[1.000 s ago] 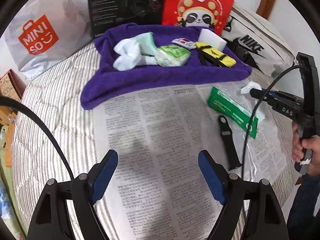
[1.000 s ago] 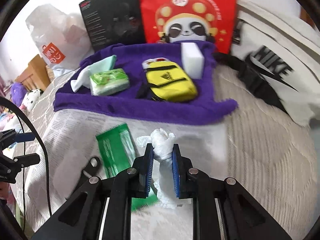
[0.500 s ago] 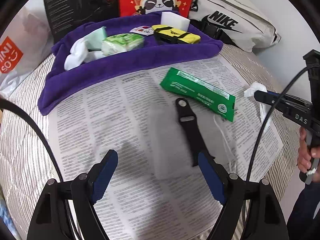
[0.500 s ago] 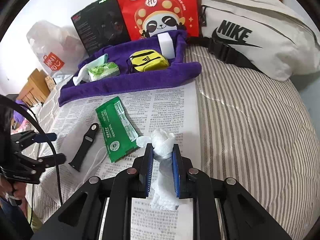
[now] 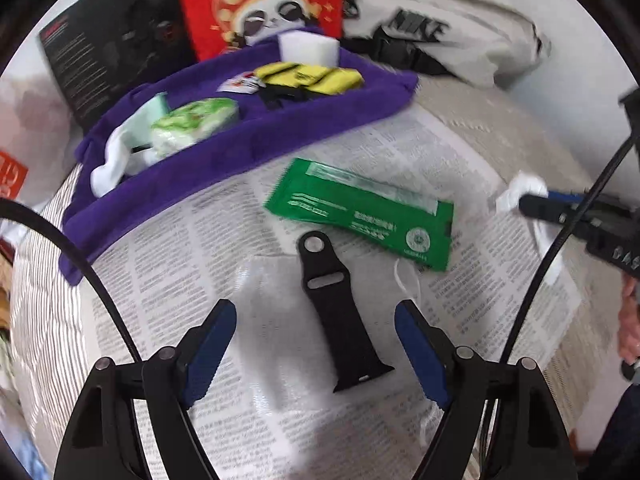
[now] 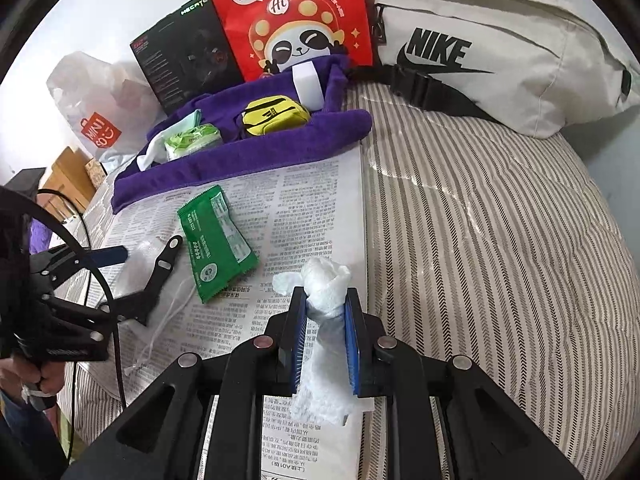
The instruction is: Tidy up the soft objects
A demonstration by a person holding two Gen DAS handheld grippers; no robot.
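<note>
My right gripper (image 6: 325,304) is shut on a white crumpled tissue (image 6: 326,280), held above the newspaper's (image 6: 304,196) right edge; the tissue also shows in the left wrist view (image 5: 520,192). My left gripper (image 5: 314,344) is open and empty, its fingers either side of a black watch strap (image 5: 336,316) lying on the newspaper (image 5: 208,248). A green packet (image 5: 360,212) lies just beyond the strap. A purple towel (image 5: 256,136) at the back holds a yellow pouch (image 5: 312,76), a green tissue pack (image 5: 192,124), a white sponge (image 5: 306,48) and a white sock (image 5: 112,160).
A red panda bag (image 6: 296,16), a black box (image 6: 184,64), a Miniso bag (image 6: 96,120) and a white Nike bag (image 6: 500,52) stand behind the towel. Bare striped bedding (image 6: 500,240) spreads to the right of the newspaper.
My left gripper has moved right and forward until the black strap lies between its open fingers. My right gripper has pulled back and to the right with the tissue still in it.
</note>
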